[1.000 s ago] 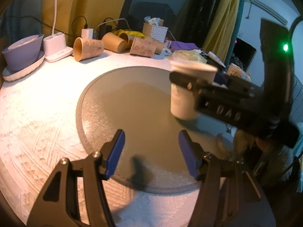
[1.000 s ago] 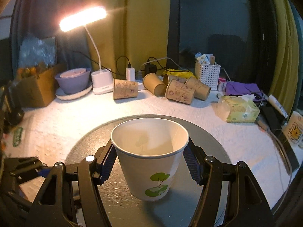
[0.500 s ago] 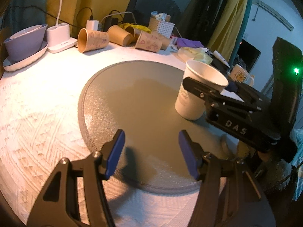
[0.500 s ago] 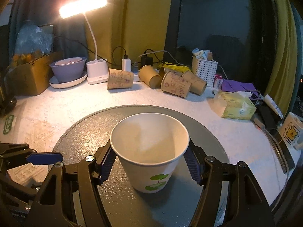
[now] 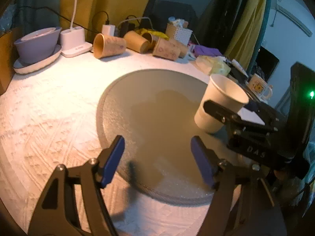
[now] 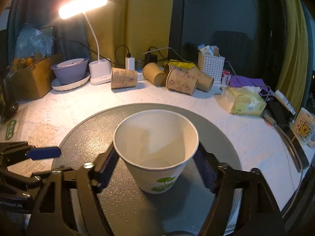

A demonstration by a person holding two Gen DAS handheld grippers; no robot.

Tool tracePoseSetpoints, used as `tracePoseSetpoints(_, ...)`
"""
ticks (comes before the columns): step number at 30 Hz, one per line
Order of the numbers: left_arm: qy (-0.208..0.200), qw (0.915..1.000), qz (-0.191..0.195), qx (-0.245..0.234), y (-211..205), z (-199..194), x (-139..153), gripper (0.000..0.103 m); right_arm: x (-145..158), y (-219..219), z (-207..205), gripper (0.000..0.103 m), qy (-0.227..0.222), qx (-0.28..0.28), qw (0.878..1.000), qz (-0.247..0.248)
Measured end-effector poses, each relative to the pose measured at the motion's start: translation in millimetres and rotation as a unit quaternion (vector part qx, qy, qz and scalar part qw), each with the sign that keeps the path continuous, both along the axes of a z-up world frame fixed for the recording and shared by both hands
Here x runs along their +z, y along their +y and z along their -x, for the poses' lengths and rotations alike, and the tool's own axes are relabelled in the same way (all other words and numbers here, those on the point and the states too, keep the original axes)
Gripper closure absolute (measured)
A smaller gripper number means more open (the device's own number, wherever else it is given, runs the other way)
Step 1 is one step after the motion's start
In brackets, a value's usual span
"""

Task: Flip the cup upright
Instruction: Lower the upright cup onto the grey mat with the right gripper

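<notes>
Cup: white paper cup with a green leaf print (image 6: 156,153), mouth up, standing on the round grey mat; from the left wrist view it is at the mat's right side (image 5: 219,103).
Right gripper: black two-finger gripper with blue pads (image 6: 156,164), one finger on each side of the cup's wall; whether the pads press the cup or sit just off it cannot be told.
Left gripper: black two-finger gripper with blue pads (image 5: 157,160), fingers spread wide with nothing between them, poised over the near edge of the mat, apart from the cup.
Mat: round grey textured mat (image 6: 84,135) lying on the white embossed tablecloth (image 5: 49,106).
Back row: several brown paper cups (image 6: 123,78) on their sides near the wall.
Lamp: white desk lamp (image 6: 83,5), lit, base beside a lilac bowl on a plate (image 6: 69,72).
Right side: yellow tissue pack (image 6: 247,101) and white perforated basket (image 6: 210,66).
</notes>
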State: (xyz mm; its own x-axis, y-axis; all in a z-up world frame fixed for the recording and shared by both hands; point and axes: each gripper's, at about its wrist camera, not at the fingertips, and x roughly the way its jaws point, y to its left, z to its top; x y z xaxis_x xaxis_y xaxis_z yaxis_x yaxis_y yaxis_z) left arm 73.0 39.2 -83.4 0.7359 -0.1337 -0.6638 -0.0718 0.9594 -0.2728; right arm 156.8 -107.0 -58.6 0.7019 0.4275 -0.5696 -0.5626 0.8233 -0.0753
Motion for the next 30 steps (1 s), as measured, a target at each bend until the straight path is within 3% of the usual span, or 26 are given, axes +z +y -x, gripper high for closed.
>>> tracePoseSetpoints(9,-0.022,0.9996,-0.015,0.015,5,3,15,0.031,4,-5,5,0.019,0.007,-0.005,1.0,-0.005)
tracePoseSetpoints(17,-0.055,0.9967,-0.056,0.021,-2,16,32,0.028,12,-12,13,0.019,0.008,-0.009,1.0,-0.01)
tracePoseSetpoints(30,-0.116,0.9891,-0.088,0.023,-18,41,75,0.025,47,-28,36,0.019,-0.019,-0.01,0.999,-0.036)
